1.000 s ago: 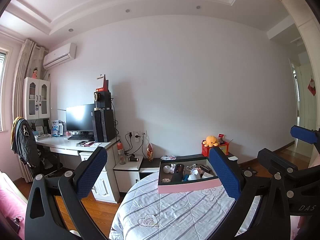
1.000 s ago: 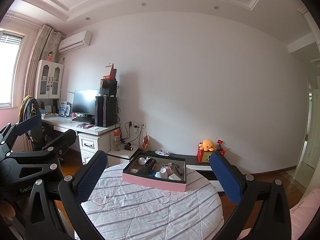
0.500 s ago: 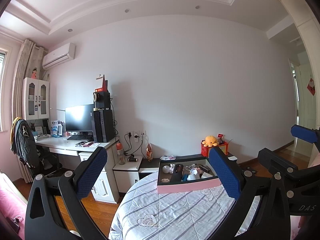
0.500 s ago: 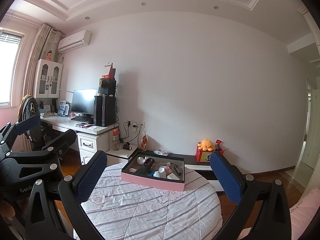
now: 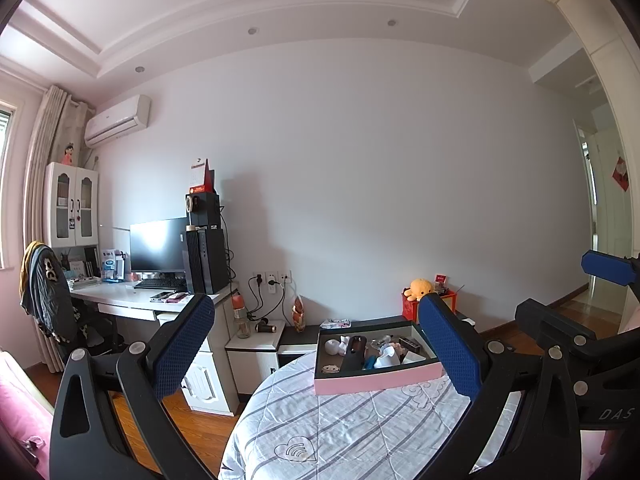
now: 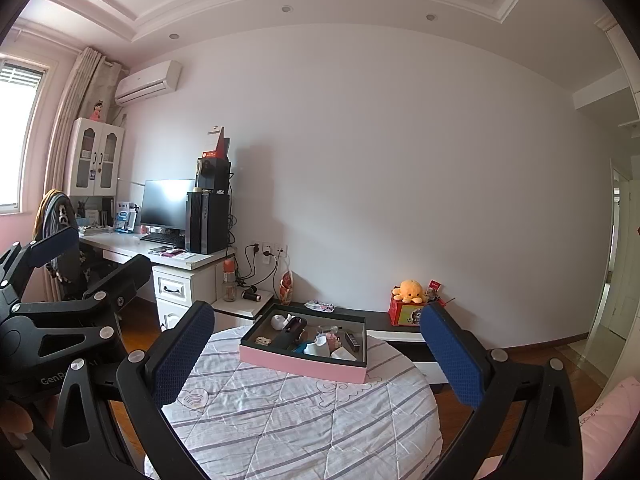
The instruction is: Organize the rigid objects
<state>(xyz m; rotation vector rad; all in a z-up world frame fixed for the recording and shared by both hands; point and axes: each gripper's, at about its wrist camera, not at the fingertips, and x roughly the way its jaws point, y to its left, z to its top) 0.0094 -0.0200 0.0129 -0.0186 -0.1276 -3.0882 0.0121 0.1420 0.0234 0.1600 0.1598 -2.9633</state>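
A pink-sided box with a dark inside [image 5: 376,378] [image 6: 304,364] sits at the far side of a round table with a striped grey cloth [image 5: 340,428] [image 6: 288,412]. It holds several small things: a white figure [image 6: 278,322], a black oblong item [image 6: 292,334], a white cup [image 6: 318,349]. My left gripper [image 5: 316,352] is open and empty, held well short of the box. My right gripper [image 6: 316,354] is open and empty too, also short of the box. Each gripper shows at the edge of the other's view.
A white desk [image 6: 172,260] with a monitor and a black computer tower stands at the left, a chair with a jacket [image 5: 44,292] beside it. A low dark cabinet [image 6: 380,320] behind the table carries an orange plush toy [image 6: 408,290] on a red box. A doorway opens at the right.
Both views have shifted only slightly; the box sits a touch lower and nearer in frame. Both grippers stay open and empty.
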